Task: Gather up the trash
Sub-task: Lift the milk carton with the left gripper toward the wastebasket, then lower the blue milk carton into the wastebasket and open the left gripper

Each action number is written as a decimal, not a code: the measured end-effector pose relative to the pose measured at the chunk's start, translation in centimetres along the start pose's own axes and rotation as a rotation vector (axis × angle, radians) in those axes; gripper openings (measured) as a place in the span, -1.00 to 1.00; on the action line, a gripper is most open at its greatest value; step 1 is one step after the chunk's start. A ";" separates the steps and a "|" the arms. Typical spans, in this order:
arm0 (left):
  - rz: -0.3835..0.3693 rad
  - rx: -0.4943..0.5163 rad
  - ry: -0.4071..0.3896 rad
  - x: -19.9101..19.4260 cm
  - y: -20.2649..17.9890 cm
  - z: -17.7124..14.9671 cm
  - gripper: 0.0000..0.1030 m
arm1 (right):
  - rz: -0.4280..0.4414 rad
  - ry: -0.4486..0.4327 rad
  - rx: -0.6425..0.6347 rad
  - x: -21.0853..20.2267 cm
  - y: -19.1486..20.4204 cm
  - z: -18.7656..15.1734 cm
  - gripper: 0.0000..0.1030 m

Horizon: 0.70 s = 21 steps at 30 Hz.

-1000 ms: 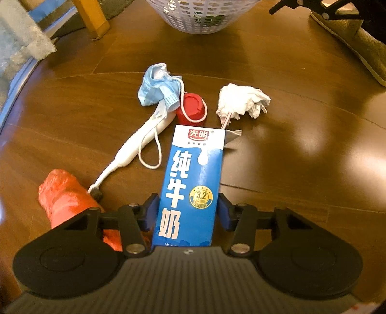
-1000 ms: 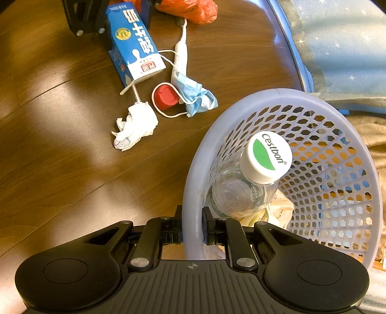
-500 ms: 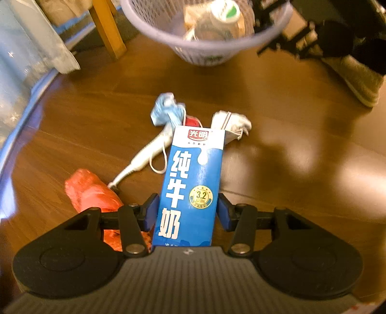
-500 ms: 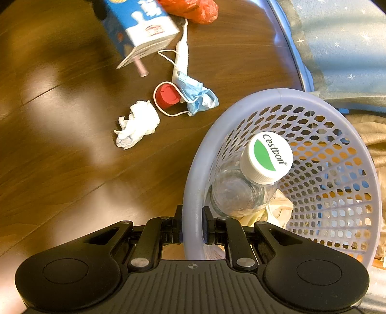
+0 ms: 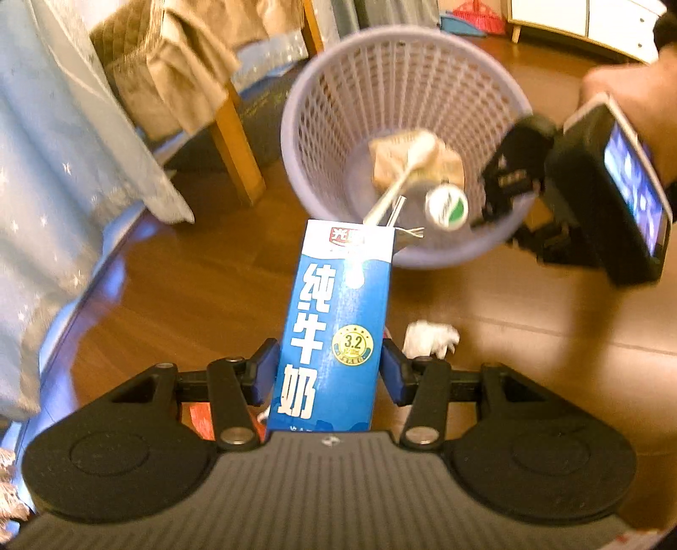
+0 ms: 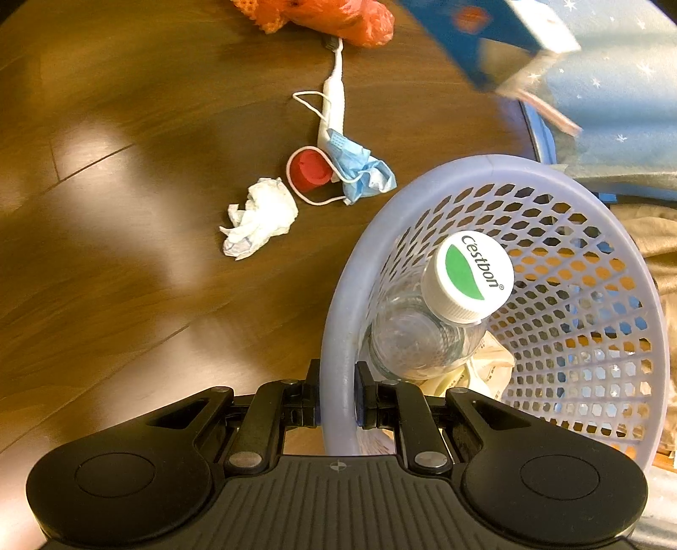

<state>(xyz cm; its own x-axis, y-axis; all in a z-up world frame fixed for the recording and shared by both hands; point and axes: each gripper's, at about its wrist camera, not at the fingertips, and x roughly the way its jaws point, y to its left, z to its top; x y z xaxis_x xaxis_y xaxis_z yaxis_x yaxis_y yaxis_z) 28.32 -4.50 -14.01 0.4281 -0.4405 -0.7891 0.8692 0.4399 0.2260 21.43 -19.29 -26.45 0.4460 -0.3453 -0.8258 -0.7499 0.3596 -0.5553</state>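
My left gripper (image 5: 330, 372) is shut on a blue milk carton (image 5: 334, 325) with a white straw (image 5: 402, 182), held in the air just short of the lilac mesh basket (image 5: 338, 67). The carton (image 6: 478, 38) also shows blurred at the top of the right wrist view, above the table. My right gripper (image 6: 337, 402) is shut on the basket's rim (image 6: 338, 338). Inside the basket stand a clear bottle with a white-green cap (image 6: 467, 277) and crumpled paper (image 6: 486, 368). On the table lie a white tissue wad (image 6: 260, 218), a red cap (image 6: 309, 171), a blue face mask (image 6: 364, 171), a white toothbrush (image 6: 334, 97) and an orange bag (image 6: 334, 15).
The wooden table's (image 6: 105, 254) curved edge runs along the right of the right wrist view, with blue starred fabric (image 6: 613, 105) beyond it. A wooden chair leg (image 5: 237, 152) with beige cloth (image 5: 169, 63) stands behind the basket. A person's hand (image 5: 630, 97) holds the right device.
My left gripper has lifted the milk carton off the table and carried it toward the basket. The right gripper still holds the basket rim, and the basket has tilted toward the left camera.
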 end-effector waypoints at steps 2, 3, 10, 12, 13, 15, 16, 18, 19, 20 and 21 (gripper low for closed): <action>-0.001 0.003 -0.017 0.0 0.1 1.0 -0.12 | 0.001 -0.007 -0.001 -0.1 0.1 -0.1 -0.79; -0.003 0.006 -0.025 -0.2 0.1 1.5 -0.12 | 0.002 -0.008 -0.003 -0.2 0.1 -0.2 -0.79; -0.026 0.029 -0.074 -0.5 -0.6 5.1 -0.12 | 0.007 -0.024 -0.006 -0.5 -0.4 0.0 -0.79; -0.037 0.043 -0.090 -0.2 -0.9 6.0 -0.12 | 0.010 -0.028 -0.005 -0.6 -0.5 0.0 -0.79; -0.043 0.047 -0.098 0.0 -1.0 6.5 -0.12 | 0.011 -0.030 -0.006 -0.6 -0.5 -0.1 -0.79; -0.051 0.056 -0.109 0.3 -1.2 7.2 -0.12 | 0.012 -0.032 -0.009 -0.6 -0.5 -0.2 -0.80; -0.053 0.059 -0.115 0.5 -1.3 7.5 -0.12 | 0.012 -0.034 -0.010 -0.6 -0.5 -0.2 -0.80; -0.060 0.061 -0.124 1.2 -1.3 8.4 -0.12 | 0.012 -0.036 -0.011 -0.6 -0.5 -0.3 -0.80; -0.062 0.065 -0.127 1.4 -1.5 8.6 -0.12 | 0.013 -0.038 -0.011 -0.5 -0.6 -0.3 -0.80; -0.063 0.068 -0.132 1.7 -1.6 9.0 -0.11 | 0.013 -0.039 -0.010 -0.5 -0.6 -0.3 -0.80; -0.067 0.068 -0.133 2.1 -1.6 9.4 -0.11 | 0.014 -0.039 -0.008 -0.4 -0.8 -0.4 -0.80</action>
<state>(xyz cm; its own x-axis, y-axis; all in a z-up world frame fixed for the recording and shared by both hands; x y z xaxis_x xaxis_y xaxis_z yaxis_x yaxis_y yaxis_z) 30.14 -13.44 -10.63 0.3940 -0.5687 -0.7220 0.9095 0.3543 0.2172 21.58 -19.78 -25.62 0.4543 -0.3060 -0.8366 -0.7596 0.3575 -0.5433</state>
